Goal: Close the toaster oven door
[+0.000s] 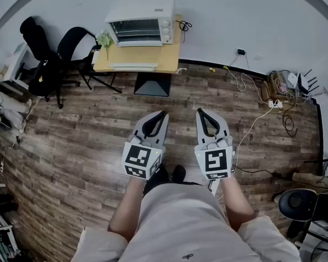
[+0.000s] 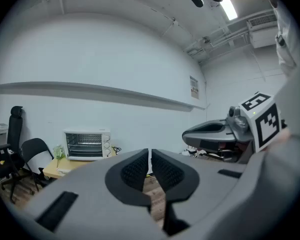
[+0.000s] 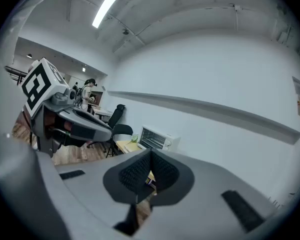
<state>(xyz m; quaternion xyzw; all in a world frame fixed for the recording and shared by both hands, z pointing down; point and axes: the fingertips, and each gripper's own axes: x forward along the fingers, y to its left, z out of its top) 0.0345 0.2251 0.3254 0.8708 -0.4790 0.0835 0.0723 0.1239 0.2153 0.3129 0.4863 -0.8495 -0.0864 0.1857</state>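
A white toaster oven (image 1: 141,23) stands on a small wooden desk (image 1: 169,56) against the far wall. Its wire racks show plainly at the front, and a pale flap, seemingly the folded-down door, lies out at its base. The oven (image 2: 86,145) appears small and distant in the left gripper view, and the oven (image 3: 157,139) sits just beyond the jaws in the right gripper view. My left gripper (image 1: 163,113) and right gripper (image 1: 200,112) hang side by side over the floor, well short of the desk. Both are shut with nothing between them.
Two black office chairs (image 1: 44,53) stand left of the desk, with a small plant (image 1: 104,39) on its left corner. A dark box (image 1: 153,84) sits under the desk. Cables and a power strip (image 1: 273,91) lie by the right wall. A person (image 3: 87,91) stands far off.
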